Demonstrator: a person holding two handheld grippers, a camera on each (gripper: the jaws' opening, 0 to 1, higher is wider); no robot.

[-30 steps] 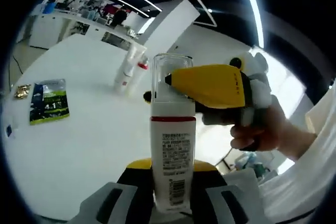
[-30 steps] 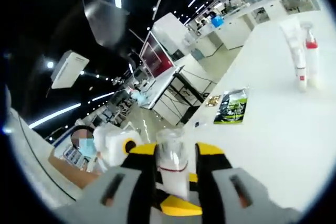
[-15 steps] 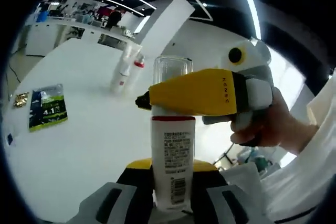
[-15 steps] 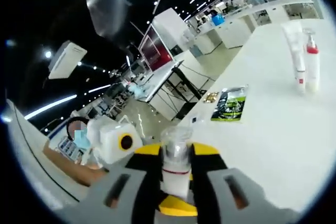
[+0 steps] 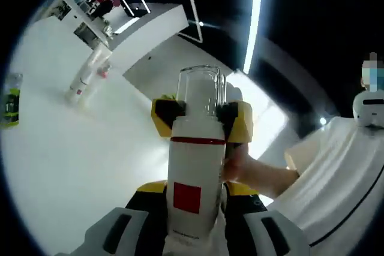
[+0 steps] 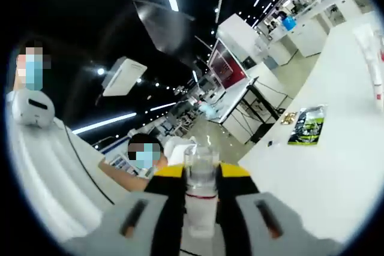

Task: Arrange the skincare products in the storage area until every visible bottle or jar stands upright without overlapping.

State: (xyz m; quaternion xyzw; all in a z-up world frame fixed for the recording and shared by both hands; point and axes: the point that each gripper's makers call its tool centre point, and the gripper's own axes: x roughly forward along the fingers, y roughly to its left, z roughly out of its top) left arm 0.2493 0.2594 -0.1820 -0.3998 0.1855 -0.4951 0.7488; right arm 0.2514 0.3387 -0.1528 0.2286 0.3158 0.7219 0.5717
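white bottle (image 5: 191, 190) clamped by both tongs, left tongs (image 5: 191, 241), right tongs (image 6: 201, 232)

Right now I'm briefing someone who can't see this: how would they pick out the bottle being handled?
Above the white table, both tools hold one white bottle, the left tool at its base and the right tool at its neck. Unlike the two slim containers standing far back, it has a clear cap, red collar band and red square.

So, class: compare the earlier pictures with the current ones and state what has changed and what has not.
The white bottle with the clear cap has been turned about its axis: its printed label has given way to a red square. The right gripper now faces the left gripper view head-on. Both grippers stay clamped on the bottle; the two bottles on the white table stayed upright.
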